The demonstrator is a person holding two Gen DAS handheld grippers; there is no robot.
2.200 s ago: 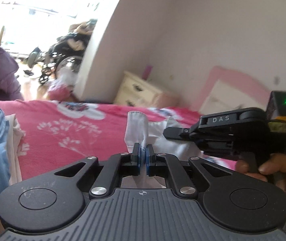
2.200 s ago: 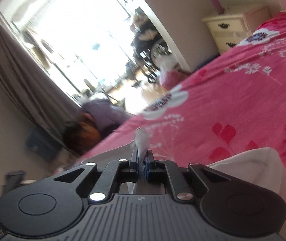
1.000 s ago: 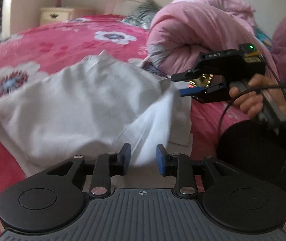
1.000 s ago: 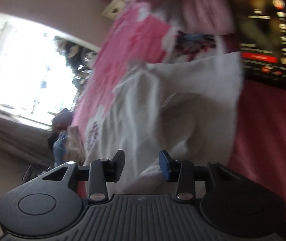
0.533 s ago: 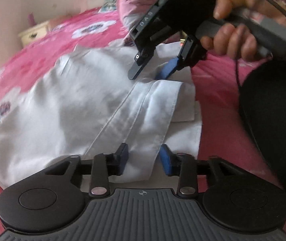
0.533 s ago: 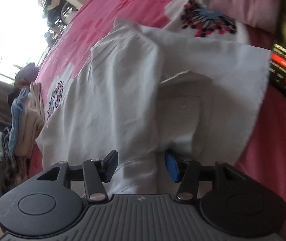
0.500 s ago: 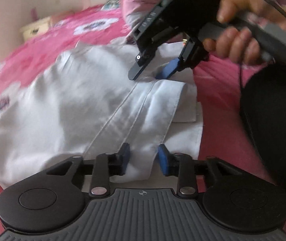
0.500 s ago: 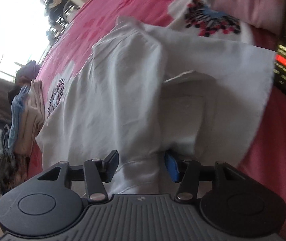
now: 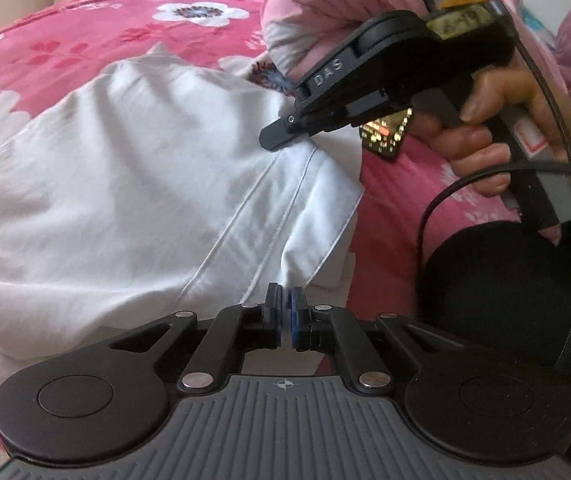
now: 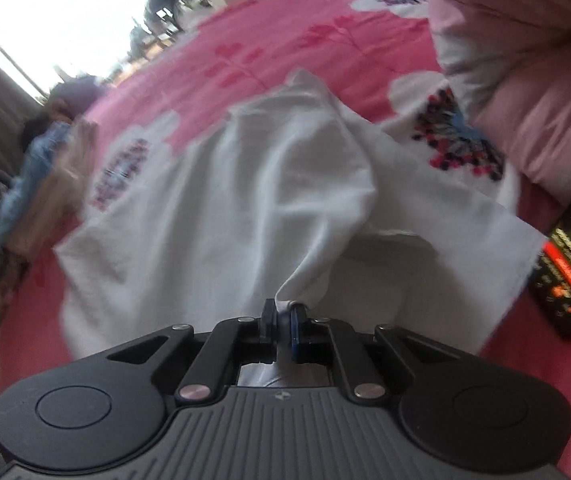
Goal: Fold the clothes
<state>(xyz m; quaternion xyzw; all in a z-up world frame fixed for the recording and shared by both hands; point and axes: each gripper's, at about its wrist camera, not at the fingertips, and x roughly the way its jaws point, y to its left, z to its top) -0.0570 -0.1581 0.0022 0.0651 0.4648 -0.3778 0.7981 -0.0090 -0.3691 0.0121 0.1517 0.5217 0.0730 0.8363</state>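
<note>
On the pink floral bedspread lies your white shirt. Left gripper is clamped on its hem; right gripper is closing on a bunched fold.

"DAS" in pale letters on the right hand-held gripper, black housing

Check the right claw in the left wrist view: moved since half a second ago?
Yes. The right claw has dropped from above the white shirt onto its near edge, closing on the fabric.

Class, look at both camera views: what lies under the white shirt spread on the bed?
Under the white shirt lies the pink flowered bedspread, visible around its edges. Whatever sits directly beneath the cloth is covered and cannot be seen.
</note>
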